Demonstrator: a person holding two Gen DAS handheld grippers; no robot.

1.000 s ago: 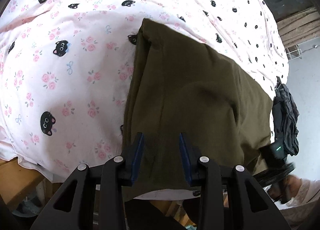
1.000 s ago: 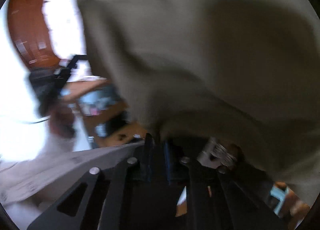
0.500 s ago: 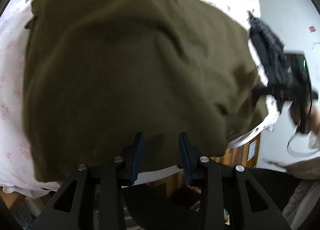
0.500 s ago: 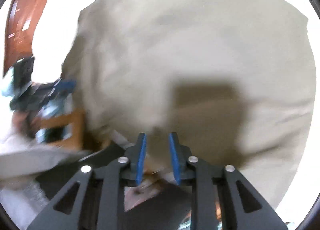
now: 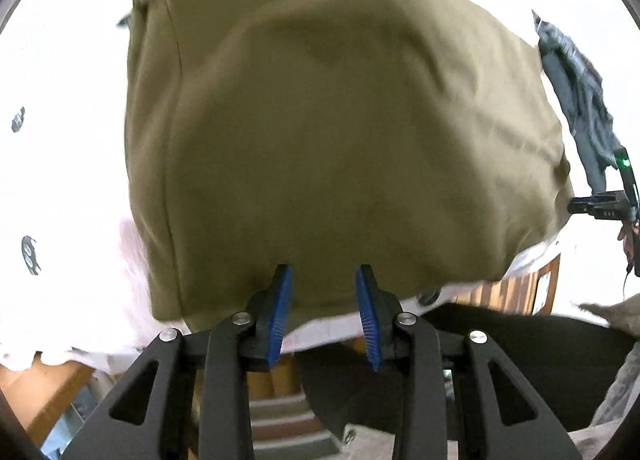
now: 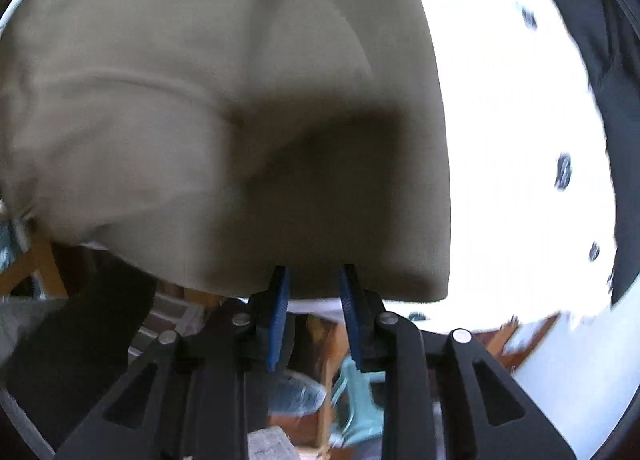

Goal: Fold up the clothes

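A bed sheet (image 5: 60, 164) with small black cat prints covers the surface, very bright in both views. On it lies the olive garment (image 5: 340, 132), already folded into a thick rectangle filling the centre toward 12 o'clock; I judge that little is left, maybe one more fold or smoothing. The left gripper (image 5: 324, 280) points steeply down over the near hem at 6 o'clock, jaws apart, empty. The right gripper (image 6: 313, 278) also points down at that hem, jaws parted after just widening, nothing between them. A dark garment (image 5: 580, 100) lies at 3 o'clock.

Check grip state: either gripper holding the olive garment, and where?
Nothing held. Left gripper and right gripper both stand open over the olive garment's near edge, pads empty.
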